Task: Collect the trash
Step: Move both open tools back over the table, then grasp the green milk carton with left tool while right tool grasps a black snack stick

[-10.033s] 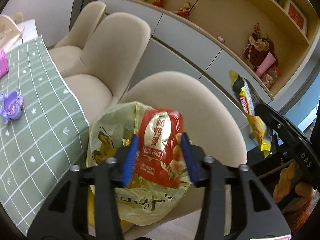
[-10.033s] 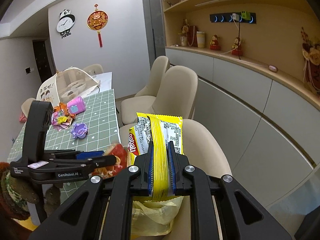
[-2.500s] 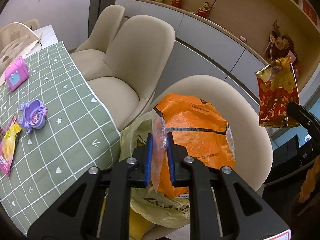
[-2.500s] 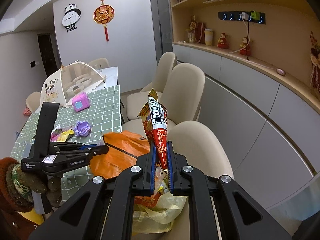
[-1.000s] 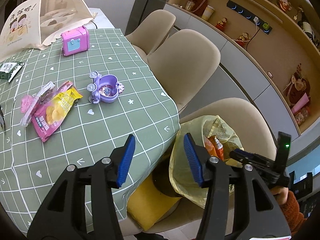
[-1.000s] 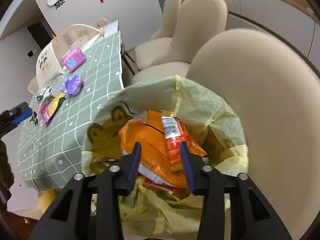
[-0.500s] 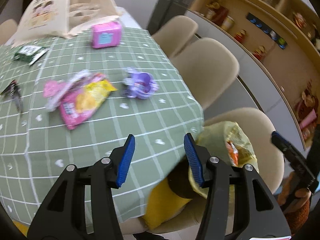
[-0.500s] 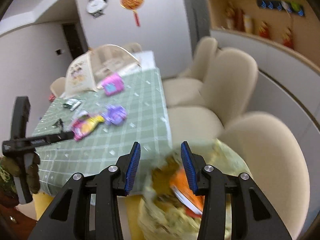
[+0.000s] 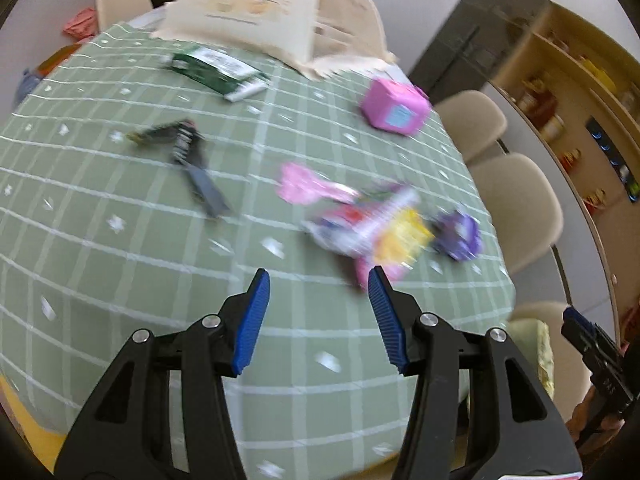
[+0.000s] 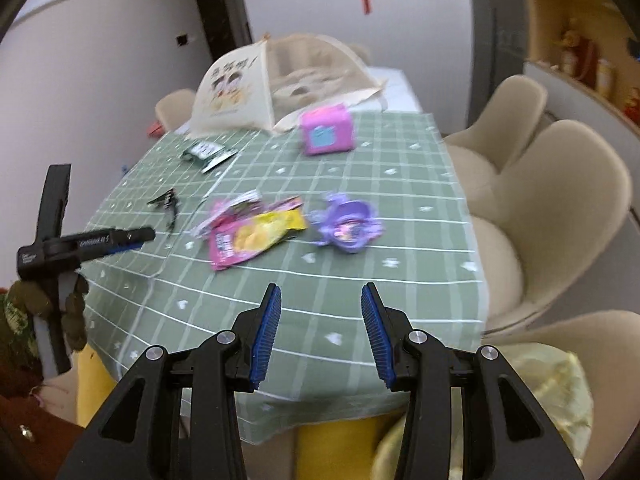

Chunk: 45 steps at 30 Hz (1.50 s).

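Note:
Pink and yellow snack wrappers (image 9: 360,224) (image 10: 252,236) lie in a loose heap on the green checked tablecloth (image 9: 120,264) (image 10: 400,248). A black wrapper (image 9: 188,152) (image 10: 168,204) and a green packet (image 9: 218,72) (image 10: 208,154) lie farther back. My left gripper (image 9: 319,280) (image 10: 136,236) hangs open and empty over the cloth, short of the heap. My right gripper (image 10: 321,296) (image 9: 576,320) is open and empty above the table's near edge. The yellow trash bag (image 10: 552,392) (image 9: 536,344) sits on a chair at the lower right.
A purple toy (image 10: 346,224) (image 9: 460,234) and a pink cube toy (image 10: 326,130) (image 9: 396,110) stand on the cloth. A cream mesh food cover (image 10: 280,76) (image 9: 260,0) sits at the far end. Beige chairs (image 10: 560,200) line the right side.
Both grippers have swung away from the trash bag toward the table, still open and empty. The wrappers now fill the middle of both views and the bag sits at the edge.

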{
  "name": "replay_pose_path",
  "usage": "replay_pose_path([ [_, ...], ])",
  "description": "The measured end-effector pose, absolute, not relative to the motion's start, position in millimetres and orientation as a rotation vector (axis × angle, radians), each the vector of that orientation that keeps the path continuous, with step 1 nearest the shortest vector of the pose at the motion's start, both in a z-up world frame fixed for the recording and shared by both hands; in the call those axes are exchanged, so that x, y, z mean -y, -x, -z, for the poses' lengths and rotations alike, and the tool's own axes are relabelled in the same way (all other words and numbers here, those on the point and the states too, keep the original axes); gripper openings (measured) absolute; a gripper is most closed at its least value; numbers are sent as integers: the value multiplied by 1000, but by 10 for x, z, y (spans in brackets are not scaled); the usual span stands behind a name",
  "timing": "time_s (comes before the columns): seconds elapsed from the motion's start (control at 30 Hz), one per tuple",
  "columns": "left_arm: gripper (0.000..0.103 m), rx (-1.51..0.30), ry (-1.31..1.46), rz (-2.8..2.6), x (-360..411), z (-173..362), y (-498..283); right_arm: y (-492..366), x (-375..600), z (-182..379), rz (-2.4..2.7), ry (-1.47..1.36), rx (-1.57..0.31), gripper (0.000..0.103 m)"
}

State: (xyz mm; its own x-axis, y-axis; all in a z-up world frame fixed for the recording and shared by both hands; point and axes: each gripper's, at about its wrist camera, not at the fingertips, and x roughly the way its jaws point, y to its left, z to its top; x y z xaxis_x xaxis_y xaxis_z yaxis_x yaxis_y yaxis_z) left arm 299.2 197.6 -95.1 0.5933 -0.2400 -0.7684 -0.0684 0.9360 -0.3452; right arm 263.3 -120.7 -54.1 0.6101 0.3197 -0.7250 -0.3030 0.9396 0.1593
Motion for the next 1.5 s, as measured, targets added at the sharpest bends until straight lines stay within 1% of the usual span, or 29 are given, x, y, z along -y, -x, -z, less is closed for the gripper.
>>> replay_pose_path([
  [0.13, 49, -900, 325, 93, -2393, 941, -3266, -2820, 909, 554, -323, 6, -817, 40],
  [0.2, 54, -894, 349, 84, -2634, 926, -3448, -2889, 796, 535, -297, 9, -793, 40],
  [0.33, 59, -893, 481, 63, -3099, 942, -3896, -3078, 556, 526, -247, 7, -767, 40],
  [0.4, 62, -893, 546, 43, -3261, 973, -4227, -3176, 452, 546, -234, 18, -770, 40],
  [0.47, 63, -893, 581, 14, -3356, 1010, -4541, -3263, 397, 569, -232, 2, -782, 40],
  [0.53, 65, -903, 613, -24, -3416, 1076, -4879, -3333, 382, 608, -234, -33, -785, 40],
  [0.6, 69, -923, 640, -65, -3440, 1150, -5199, -3379, 353, 642, -194, -23, -776, 40],
  [0.77, 72, -993, 698, -233, -3538, 1378, -5823, -3408, 298, 761, -163, 14, -827, 40],
  [0.87, 73, -1047, 671, -304, -3526, 1504, -6087, -3379, 345, 864, -148, 2, -868, 40],
  [0.9, 78, -1057, 652, -312, -3490, 1527, -6156, -3371, 367, 899, -145, -10, -880, 40],
  [0.97, 77, -1081, 578, -303, -3379, 1531, -6270, -3360, 408, 982, -142, -35, -915, 40],
  [1.0, 71, -1101, 537, -295, -3320, 1533, -6310, -3355, 407, 1015, -150, -40, -927, 40],
  [1.03, 68, -1103, 514, -285, -3283, 1524, -6316, -3347, 390, 1035, -158, -35, -933, 40],
  [1.1, 59, -1090, 501, -232, -3219, 1475, -6244, -3336, 326, 1049, -158, -5, -930, 40],
  [1.17, 54, -1070, 498, -158, -3201, 1407, -6103, -3353, 251, 1064, -192, 10, -944, 40],
  [1.3, 53, -1013, 500, -19, -3295, 1151, -5644, -3384, 86, 1050, -221, 30, -930, 40],
  [1.43, 53, -912, 426, 56, -3513, 723, -4962, -3465, -160, 1020, -293, 19, -930, 40],
  [1.5, 53, -890, 409, 61, -3609, 604, -4692, -3501, -292, 1011, -365, 5, -939, 40],
])
